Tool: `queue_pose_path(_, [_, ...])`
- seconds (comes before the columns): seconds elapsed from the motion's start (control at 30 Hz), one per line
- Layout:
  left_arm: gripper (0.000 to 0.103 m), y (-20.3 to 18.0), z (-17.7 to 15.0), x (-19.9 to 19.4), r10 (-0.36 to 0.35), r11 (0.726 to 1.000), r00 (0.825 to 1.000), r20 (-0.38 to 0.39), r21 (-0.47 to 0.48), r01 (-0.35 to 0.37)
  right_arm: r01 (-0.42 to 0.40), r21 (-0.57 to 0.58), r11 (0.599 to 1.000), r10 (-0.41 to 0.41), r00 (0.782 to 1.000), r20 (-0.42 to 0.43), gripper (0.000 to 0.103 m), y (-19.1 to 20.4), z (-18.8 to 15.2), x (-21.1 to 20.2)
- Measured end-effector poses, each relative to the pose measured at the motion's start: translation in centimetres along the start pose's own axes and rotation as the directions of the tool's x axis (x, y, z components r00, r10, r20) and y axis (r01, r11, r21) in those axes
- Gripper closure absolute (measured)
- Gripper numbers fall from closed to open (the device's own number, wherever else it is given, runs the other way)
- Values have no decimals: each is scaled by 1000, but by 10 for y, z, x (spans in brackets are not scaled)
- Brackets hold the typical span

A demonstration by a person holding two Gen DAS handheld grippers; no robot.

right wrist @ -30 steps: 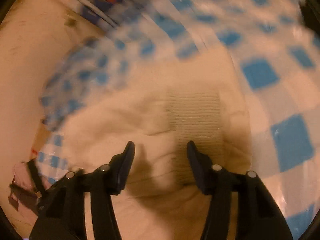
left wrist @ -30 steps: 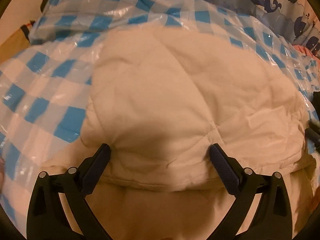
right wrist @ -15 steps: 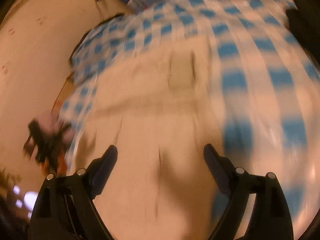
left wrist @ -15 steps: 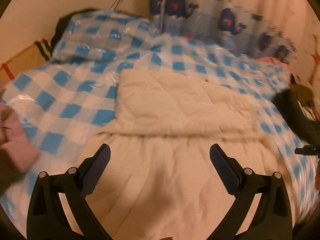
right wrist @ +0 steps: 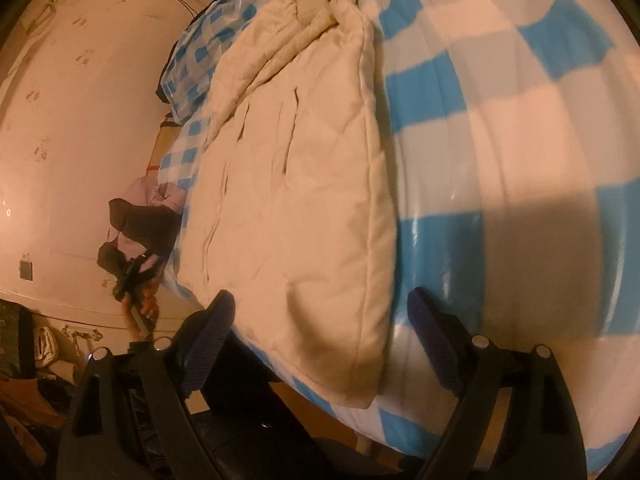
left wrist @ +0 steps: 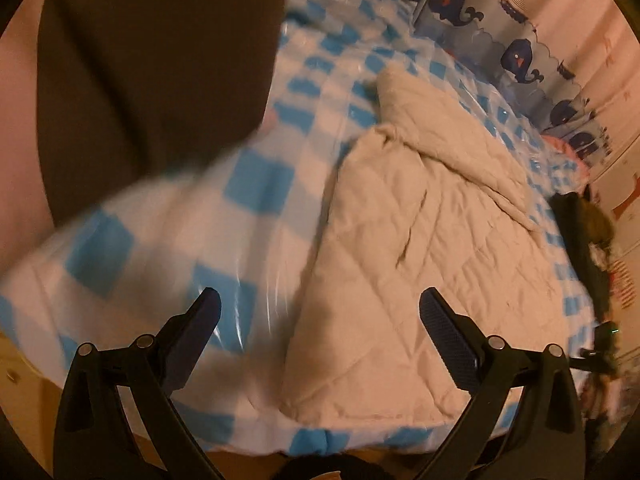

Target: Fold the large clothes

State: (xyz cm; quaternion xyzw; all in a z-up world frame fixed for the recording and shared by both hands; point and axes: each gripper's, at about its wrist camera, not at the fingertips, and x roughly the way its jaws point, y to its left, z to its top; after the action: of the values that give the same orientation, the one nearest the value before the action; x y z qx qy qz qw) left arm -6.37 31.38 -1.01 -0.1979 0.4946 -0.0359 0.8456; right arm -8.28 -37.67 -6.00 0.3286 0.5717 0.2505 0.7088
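Honestly, both your left gripper (left wrist: pixel 320 316) and right gripper (right wrist: pixel 322 314) hang spread and empty, so that puffy cream quilted jacket (left wrist: pixel 432 248) could slide on the glossy blue-checked plastic bed cover (right wrist: pixel 500 128) and spring unfolded.

free: checked cover (left wrist: pixel 248 184) bare left of jacket (left wrist: pixel 420 240), also bare on its other side (right wrist: pixel 500 120) | blocked: dark mass (left wrist: pixel 160 60) close at upper left, whale curtain (left wrist: pixel 516 52) along far edge, dark clutter (left wrist: pixel 584 220) at far right
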Motion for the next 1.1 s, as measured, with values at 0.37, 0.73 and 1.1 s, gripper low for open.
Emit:
queue_pose_path(0.37, [7,-16,-42,72,-226,974,954,-198,-75,215,9,-7,1000,-9,999,-33,18,4,4,14])
queue_pose_path(0.73, [7,-50,-56,52,-412,910,892,-186,-31,414,-74,3,997,74,996,-57,17,0,4,16])
queue_pose_path(1.1, [7,-31,-65,81,-403,914,893,-199,-147,379,-41,-49,998,37,995,-90,22,13,-5,26])
